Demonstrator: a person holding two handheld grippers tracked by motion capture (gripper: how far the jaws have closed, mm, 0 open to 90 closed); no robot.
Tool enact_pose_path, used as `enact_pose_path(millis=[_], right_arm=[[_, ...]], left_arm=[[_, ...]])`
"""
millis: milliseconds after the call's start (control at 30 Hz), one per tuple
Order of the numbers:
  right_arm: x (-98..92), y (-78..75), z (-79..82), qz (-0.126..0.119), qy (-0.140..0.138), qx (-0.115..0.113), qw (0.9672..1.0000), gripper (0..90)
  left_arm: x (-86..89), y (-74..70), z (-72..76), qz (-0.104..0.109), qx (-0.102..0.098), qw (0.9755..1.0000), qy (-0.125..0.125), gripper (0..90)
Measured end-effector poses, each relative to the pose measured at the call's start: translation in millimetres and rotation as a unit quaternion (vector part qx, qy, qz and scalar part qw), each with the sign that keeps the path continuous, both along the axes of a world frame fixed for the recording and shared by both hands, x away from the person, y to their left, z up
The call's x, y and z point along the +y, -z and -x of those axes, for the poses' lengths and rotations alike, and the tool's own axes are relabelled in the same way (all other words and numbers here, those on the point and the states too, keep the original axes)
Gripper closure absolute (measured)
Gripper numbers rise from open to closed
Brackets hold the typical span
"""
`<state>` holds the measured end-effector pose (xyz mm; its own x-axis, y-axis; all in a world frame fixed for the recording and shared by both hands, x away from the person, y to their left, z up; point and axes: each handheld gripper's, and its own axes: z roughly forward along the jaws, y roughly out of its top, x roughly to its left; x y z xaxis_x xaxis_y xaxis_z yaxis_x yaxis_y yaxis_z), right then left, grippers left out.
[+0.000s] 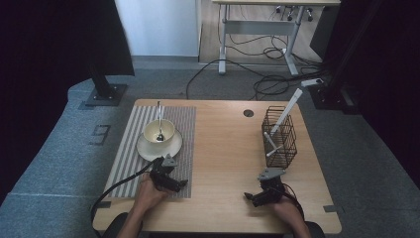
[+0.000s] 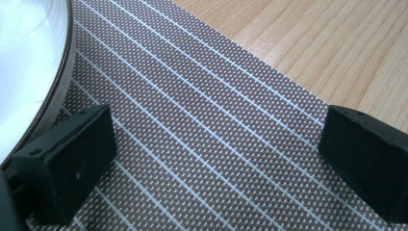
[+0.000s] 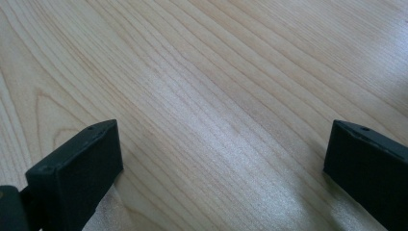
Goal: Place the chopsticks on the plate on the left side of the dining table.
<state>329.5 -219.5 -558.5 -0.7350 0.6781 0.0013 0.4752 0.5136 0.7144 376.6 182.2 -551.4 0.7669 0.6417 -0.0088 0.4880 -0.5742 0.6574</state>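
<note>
Cream ceramic bowl [image 1: 159, 130] sat on round cream saucer [image 1: 159, 147], metal spoon [image 1: 159, 121] inside, on grey striped woven placemat [image 1: 130, 148]. Left gripper [image 1: 174, 184] just beside saucer, jaws wide apart, empty; its view caught saucer rim [image 2: 29, 72]. Right gripper [image 1: 250, 197] gaped equally, empty, over bare wooden table [image 3: 216, 96]. High view added black wire basket [image 1: 279, 137].

Dim room with black edges, daylit far floor, soft glare on wood – close views sharp

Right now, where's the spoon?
In the high view the spoon stands in the cream bowl on the saucer, on the striped placemat at the table's left, just beyond the left gripper.
</note>
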Motion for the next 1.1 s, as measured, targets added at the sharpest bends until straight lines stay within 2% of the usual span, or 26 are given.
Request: enact_pose_path(millis=[733, 867, 900, 1033, 1100], right_arm=[[0.0, 0.0, 0.0, 0.000, 0.000, 0.000, 1.0000, 0.0], [0.0, -0.1, 0.0, 0.000, -0.001, 0.000, 1.0000, 0.0], [0.0, -0.1, 0.0, 0.000, 0.000, 0.000, 1.0000, 0.0], [0.0, 0.0, 0.0, 0.000, 0.000, 0.000, 1.0000, 0.0], [0.0, -0.1, 0.0, 0.000, -0.001, 0.000, 1.0000, 0.0]], left_arm=[[1.0, -1.5, -0.5, 0.001, 0.004, 1.0000, -0.001, 0.0], [1.8, -3.8, -0.3, 0.008, 0.007, 0.9999, -0.001, 0.0], [2.3, -5.9, 0.2, 0.018, 0.007, 0.9998, 0.000, 0.0], [2.5, -8.6, 1.3, 0.031, 0.010, 0.9995, 0.003, 0.0], [1.8, -10.3, 2.1, 0.030, 0.010, 0.9995, 0.007, 0.0]])
